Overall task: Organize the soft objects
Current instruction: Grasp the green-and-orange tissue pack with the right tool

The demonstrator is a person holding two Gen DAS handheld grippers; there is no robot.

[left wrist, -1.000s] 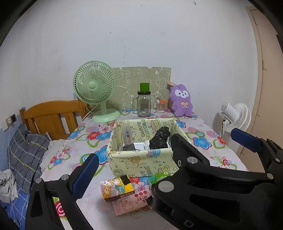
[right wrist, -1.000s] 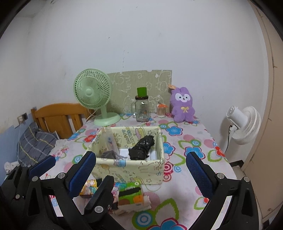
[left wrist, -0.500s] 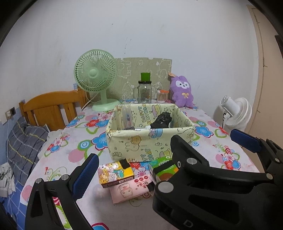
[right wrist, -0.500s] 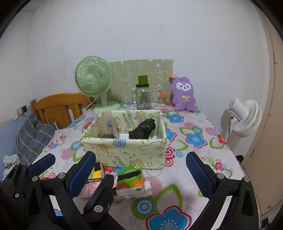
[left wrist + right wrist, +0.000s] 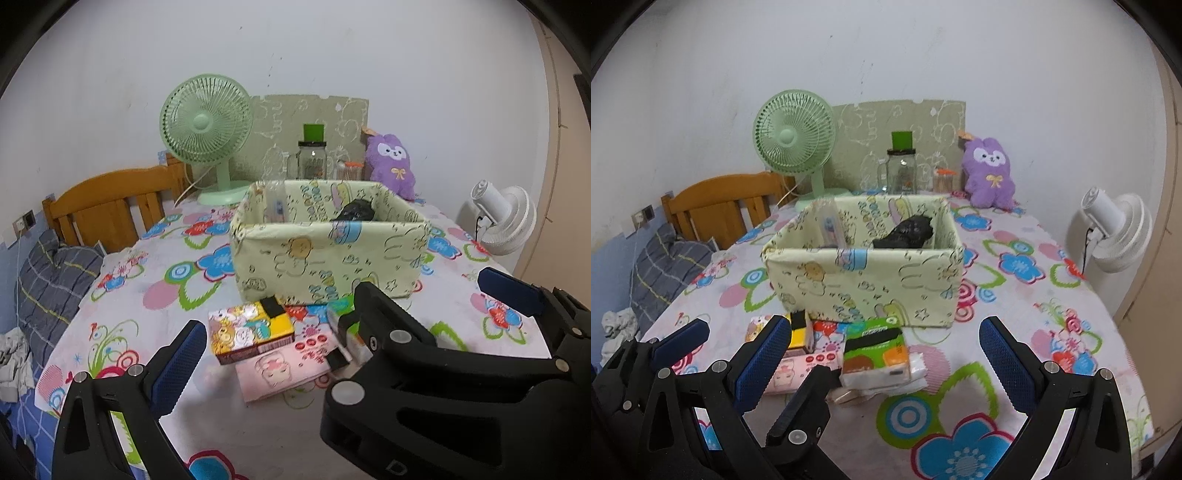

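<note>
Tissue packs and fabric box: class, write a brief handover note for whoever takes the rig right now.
Left claw: open, empty, above the table.
Right claw: open, empty, facing the packs.
Fabric box mid-table; a black bundle already lies inside.
Still out, in front of the box: yellow cartoon pack, pink pack, green-orange pack.
Left to do: pick up each pack, probably into the box.

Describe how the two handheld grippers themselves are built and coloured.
Both are alike. The right gripper has a matte black plastic frame of angular, triangular struts with cut-out openings, joined by round silver bolt heads. Its two fingers carry long blue pads with a fine cross-hatched grip texture. The left gripper shows the same black struts, silver bolts and blue textured pads. No cables, sleeves or hands are visible.
</note>
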